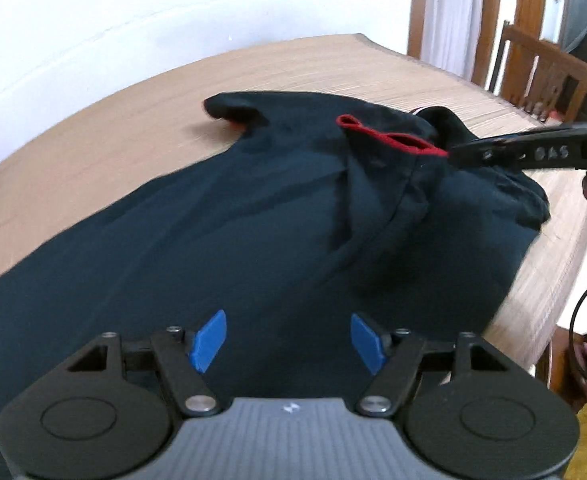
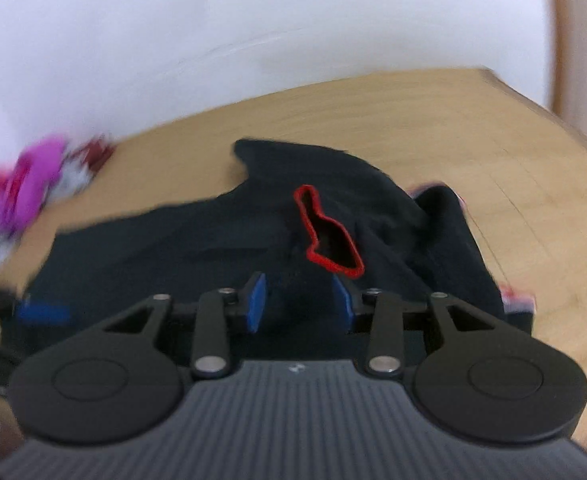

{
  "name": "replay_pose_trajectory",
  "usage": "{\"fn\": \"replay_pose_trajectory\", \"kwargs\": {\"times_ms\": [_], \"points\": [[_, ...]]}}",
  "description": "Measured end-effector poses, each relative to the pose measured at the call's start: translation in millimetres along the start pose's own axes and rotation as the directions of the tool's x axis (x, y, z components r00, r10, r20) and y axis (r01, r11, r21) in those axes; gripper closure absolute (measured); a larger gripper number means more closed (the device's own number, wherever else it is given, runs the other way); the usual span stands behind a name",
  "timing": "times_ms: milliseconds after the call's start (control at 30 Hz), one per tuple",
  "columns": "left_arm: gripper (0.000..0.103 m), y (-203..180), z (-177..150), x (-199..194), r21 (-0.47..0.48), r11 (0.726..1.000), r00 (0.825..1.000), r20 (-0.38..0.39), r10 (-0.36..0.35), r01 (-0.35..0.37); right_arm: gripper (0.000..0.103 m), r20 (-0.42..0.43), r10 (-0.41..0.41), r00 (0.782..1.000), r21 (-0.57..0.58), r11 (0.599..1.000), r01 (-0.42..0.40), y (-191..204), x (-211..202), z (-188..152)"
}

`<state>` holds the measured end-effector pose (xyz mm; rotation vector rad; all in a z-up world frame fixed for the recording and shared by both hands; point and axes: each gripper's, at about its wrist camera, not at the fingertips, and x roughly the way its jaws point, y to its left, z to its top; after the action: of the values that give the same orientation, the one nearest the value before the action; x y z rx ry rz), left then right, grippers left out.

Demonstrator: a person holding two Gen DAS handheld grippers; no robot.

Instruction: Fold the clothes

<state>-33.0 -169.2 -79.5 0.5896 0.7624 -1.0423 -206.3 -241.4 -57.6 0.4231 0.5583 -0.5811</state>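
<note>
Jaws wide, empty on left gripper point(image 1: 287, 340); right gripper point(image 2: 298, 300) narrower, grip unclear; "BAS" on its arm; dark shirt point(image 1: 233, 220).

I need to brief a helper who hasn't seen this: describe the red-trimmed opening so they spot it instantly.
Start at the wooden table and find the dark navy garment spread across it. Near its far, bunched end sits the red-trimmed opening, a narrow loop of bright red edging. It is the only red outline on the dark cloth.
</note>
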Motion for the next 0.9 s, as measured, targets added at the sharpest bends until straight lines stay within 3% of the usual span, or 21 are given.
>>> {"fn": "replay_pose_trajectory", "kwargs": {"times_ms": [100,233,433,567,633,700,800,900], "points": [[0.031,-28,15,12,0.008,1.000,1.000,-0.001,0.024,-0.024,0.063,-0.073,0.117,0.990,-0.108,0.986,-0.124,-13,22,18],[0.031,-51,24,24,-0.031,0.995,0.994,-0.040,0.097,-0.098,0.063,-0.181,0.236,0.955,-0.182,0.946,-0.268,-28,52,37],[0.030,-49,28,26,-0.120,0.981,0.986,-0.087,0.145,-0.155,0.063,-0.298,0.271,0.915,-0.249,0.904,-0.349,-33,76,53],[0.030,-40,26,33,-0.165,0.967,0.977,-0.117,0.179,-0.196,0.063,-0.389,0.311,0.867,-0.220,0.883,-0.415,-39,90,54],[0.030,-35,24,33,-0.205,0.954,0.972,-0.124,0.198,-0.220,0.064,-0.395,0.327,0.859,-0.229,0.870,-0.436,-40,90,53],[0.030,-31,21,32,-0.243,0.943,0.971,-0.134,0.199,-0.227,0.085,-0.371,0.349,0.861,-0.265,0.848,-0.458,-37,85,56],[0.030,-29,19,32,-0.249,0.937,0.967,-0.141,0.214,-0.244,0.087,-0.316,0.373,0.872,-0.322,0.823,-0.469,-26,83,70],[0.030,-29,19,33,-0.263,0.931,0.964,-0.151,0.220,-0.253,0.087,-0.290,0.444,0.848,-0.328,0.786,-0.523,-4,99,90]]}}
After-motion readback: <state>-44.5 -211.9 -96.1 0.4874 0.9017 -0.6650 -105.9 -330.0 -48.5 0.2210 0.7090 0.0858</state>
